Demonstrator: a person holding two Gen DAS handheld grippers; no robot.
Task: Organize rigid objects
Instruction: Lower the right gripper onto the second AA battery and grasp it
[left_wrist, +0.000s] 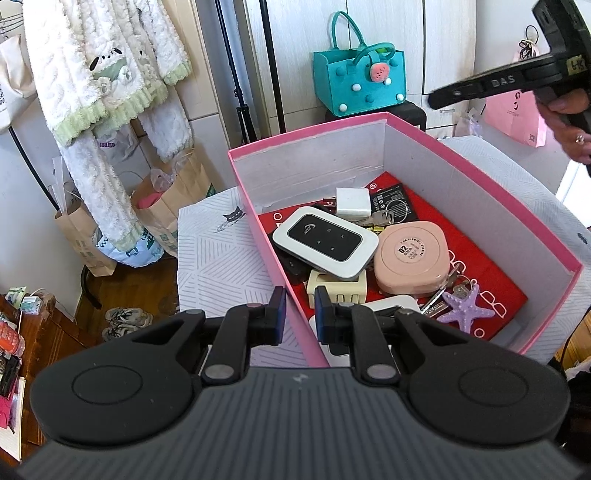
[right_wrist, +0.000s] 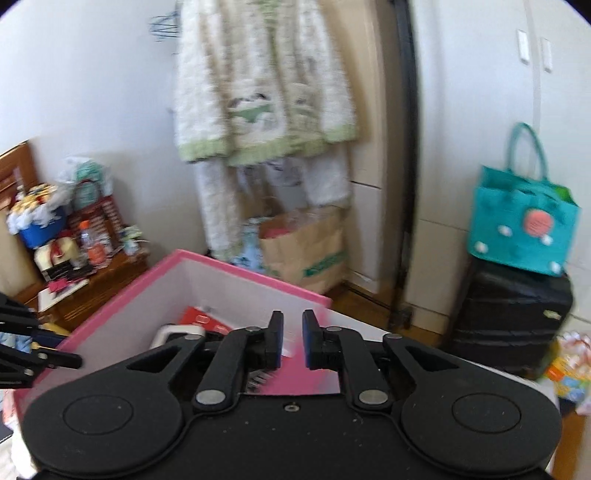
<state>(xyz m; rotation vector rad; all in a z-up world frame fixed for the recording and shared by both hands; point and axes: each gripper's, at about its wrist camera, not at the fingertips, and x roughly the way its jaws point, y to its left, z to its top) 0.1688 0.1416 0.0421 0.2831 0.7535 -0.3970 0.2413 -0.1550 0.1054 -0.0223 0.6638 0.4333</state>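
Patterned tablecloth (left_wrist: 218, 266) under pink box (left_wrist: 310, 136), left gripper (left_wrist: 300, 314) seemingly clamping its wall.

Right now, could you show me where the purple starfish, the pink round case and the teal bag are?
purple starfish (left_wrist: 466, 309), left wrist view, centre of its body.
pink round case (left_wrist: 412, 254), left wrist view, middle of its lid.
teal bag (left_wrist: 360, 79), left wrist view, front panel.

1. The left tool (left_wrist: 300, 314) tilts downward, its jaws drawn close together and clamped on a thin upright edge between the pads.
2. The right tool (right_wrist: 292, 341) also tilts downward, jaws slightly parted with nothing pressed between them.
3. A hand (left_wrist: 570, 127) grips the right tool's handle, seen at the upper right of the left wrist view.
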